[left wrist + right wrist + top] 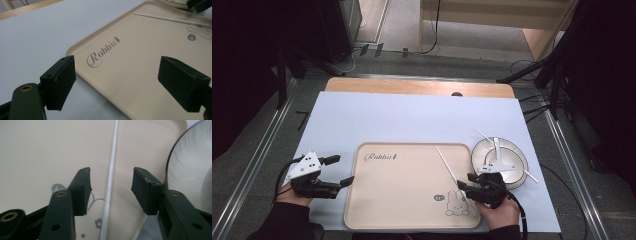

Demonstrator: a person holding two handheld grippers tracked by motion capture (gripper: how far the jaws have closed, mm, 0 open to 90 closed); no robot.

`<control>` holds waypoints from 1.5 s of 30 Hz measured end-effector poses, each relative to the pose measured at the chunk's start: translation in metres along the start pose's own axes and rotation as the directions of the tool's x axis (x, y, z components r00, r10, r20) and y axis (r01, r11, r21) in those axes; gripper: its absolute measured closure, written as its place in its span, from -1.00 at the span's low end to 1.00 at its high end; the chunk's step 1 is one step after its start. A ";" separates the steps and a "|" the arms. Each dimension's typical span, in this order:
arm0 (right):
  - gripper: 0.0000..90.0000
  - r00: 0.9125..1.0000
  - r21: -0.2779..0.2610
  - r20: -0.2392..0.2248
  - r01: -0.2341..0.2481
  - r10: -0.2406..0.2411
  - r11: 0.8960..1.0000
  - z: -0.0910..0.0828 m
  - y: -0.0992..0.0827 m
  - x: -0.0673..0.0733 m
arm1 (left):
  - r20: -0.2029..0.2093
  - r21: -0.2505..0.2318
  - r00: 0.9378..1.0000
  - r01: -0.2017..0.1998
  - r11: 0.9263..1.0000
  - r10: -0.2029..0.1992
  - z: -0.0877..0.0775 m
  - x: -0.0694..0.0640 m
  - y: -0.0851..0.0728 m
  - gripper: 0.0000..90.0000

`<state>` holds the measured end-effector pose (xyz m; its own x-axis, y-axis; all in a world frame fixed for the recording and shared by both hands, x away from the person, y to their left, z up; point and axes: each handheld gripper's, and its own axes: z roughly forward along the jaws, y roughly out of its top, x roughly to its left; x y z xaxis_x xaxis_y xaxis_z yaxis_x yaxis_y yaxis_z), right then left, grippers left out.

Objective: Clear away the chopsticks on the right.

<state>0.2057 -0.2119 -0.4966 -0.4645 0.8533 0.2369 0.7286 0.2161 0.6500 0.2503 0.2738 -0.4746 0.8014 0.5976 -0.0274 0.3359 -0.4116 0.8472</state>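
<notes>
Now the right gripper [111, 192] hangs released, jaws straddling the white chopstick [110, 185] lying on the beige tray [402, 200] beside the bowl [512, 152]. Likely next: squeeze and lift. Left gripper [343, 171] waits spread at the tray's edge; white-covered table [377, 117], grey floor beyond.

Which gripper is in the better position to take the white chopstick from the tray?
Right. The right gripper is open with the chopstick between its jaws. The left gripper is open at the tray's far left edge.
</notes>
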 end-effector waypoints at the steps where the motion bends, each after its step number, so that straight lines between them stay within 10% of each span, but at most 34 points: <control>1: 0.00 1.000 -0.009 -0.012 0.015 -0.015 1.000 -0.003 0.003 -0.001 | -0.002 0.001 1.000 -0.001 1.000 0.002 0.000 0.000 0.000 -0.66; 9: -0.15 0.984 -0.039 -0.134 0.111 -0.115 0.993 -0.018 0.023 -0.020 | 0.001 0.007 1.000 -0.003 1.000 0.003 0.001 0.000 -0.001 -0.66; 14: -0.20 0.957 -0.066 -0.182 0.217 -0.225 0.974 -0.026 0.031 -0.032 | -0.004 0.009 1.000 0.002 1.000 -0.002 0.001 0.002 -0.001 -0.66; 21: -0.30 0.945 -0.105 -0.213 0.228 -0.246 0.968 -0.038 0.034 -0.059 | 0.000 0.013 1.000 -0.004 1.000 0.004 0.002 0.001 -0.001 -0.66; 45: -0.36 0.990 -0.154 -0.073 0.109 -0.121 0.982 -0.088 0.016 -0.139 | 0.001 0.024 1.000 -0.004 1.000 0.004 0.002 0.000 -0.001 -0.66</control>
<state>0.2375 -0.3684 -0.4556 -0.5847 0.7840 0.2084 0.5875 0.2321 0.7753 0.2513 0.2730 -0.4765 0.8033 0.5951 -0.0246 0.3441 -0.4301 0.8346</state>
